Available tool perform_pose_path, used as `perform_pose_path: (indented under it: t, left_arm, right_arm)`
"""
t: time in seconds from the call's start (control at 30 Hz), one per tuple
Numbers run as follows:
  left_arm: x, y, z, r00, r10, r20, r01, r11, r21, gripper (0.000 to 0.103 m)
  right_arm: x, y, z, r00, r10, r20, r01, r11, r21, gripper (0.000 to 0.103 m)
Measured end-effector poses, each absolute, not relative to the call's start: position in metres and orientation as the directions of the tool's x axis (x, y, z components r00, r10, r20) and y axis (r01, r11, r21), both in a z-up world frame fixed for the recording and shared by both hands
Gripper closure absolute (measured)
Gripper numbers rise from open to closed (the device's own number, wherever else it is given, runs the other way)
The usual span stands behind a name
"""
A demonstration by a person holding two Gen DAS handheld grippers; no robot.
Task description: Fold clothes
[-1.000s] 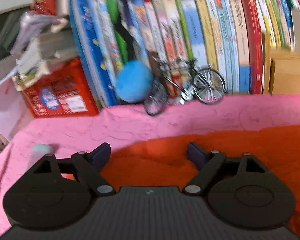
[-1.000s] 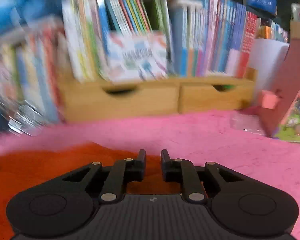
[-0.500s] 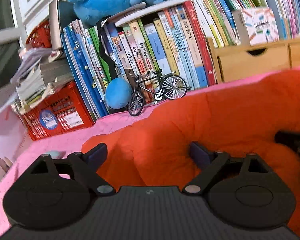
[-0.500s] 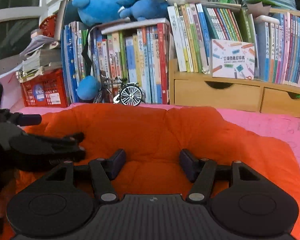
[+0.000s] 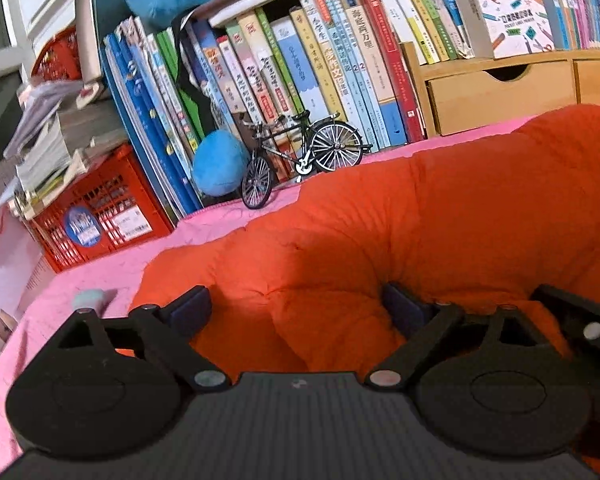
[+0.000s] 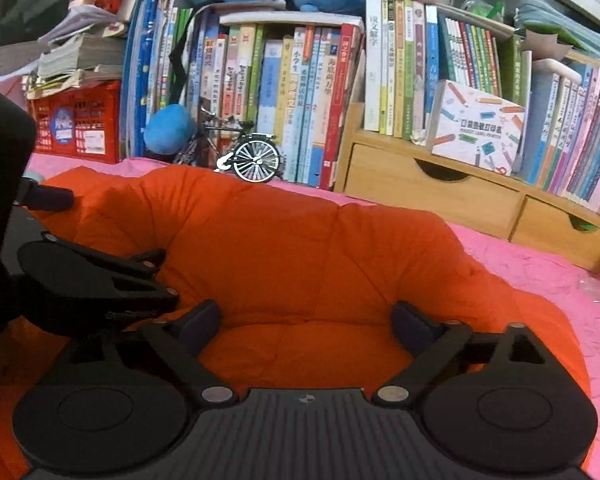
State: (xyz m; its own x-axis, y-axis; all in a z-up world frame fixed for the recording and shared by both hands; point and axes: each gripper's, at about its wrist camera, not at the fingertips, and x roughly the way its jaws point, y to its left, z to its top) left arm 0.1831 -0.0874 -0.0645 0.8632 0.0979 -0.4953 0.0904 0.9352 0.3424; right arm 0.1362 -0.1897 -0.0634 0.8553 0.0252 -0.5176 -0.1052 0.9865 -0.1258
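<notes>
Both our claws, the left gripper (image 5: 296, 310) and the right gripper (image 6: 306, 320), were spreading their jaws wide with nothing pinched, the puffy orange garment (image 6: 300, 248) bulging just ahead between each pair of fingers, its long axis running crosswise, neither hand clearly nearer, over the pink cloth (image 5: 112, 268).

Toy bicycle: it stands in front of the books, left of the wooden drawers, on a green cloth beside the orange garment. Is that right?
One thing is wrong: the cloth is pink, not green, as the right wrist view shows. The bicycle does stand in front of the books, left of the drawers, by the orange garment.
</notes>
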Motion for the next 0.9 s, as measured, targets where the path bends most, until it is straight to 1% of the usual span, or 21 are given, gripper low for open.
perform_pose_path:
  t: [0.03,0.13,0.33,0.9]
  left_arm:
    - [0.1838,-0.0860,-0.0643,0.861,0.093,-0.500,0.092,0.939,0.332,0.007]
    - [0.1857,-0.0819,-0.0637,0.854,0.078,-0.514,0.095,0.948,0.303,0.006]
    - [0.1842,-0.0853,-0.0637,0.860,0.091,-0.502,0.089,0.942,0.324,0.006]
    - [0.1866,-0.0802,-0.0618,0.854,0.075,-0.515,0.090,0.953,0.289,0.004]
  right_arm:
    - [0.1366,-0.1896,-0.0635,0.855,0.020,-0.518,-0.101,0.986,-0.129,0.000]
    - [0.1378,-0.1880,-0.0640,0.854,0.015,-0.520,-0.102,0.985,-0.140,0.000]
    - [0.1385,-0.1867,-0.0641,0.854,0.009,-0.520,-0.101,0.983,-0.150,0.000]
    - [0.1384,-0.1855,-0.0633,0.853,0.002,-0.522,-0.098,0.983,-0.156,0.000]
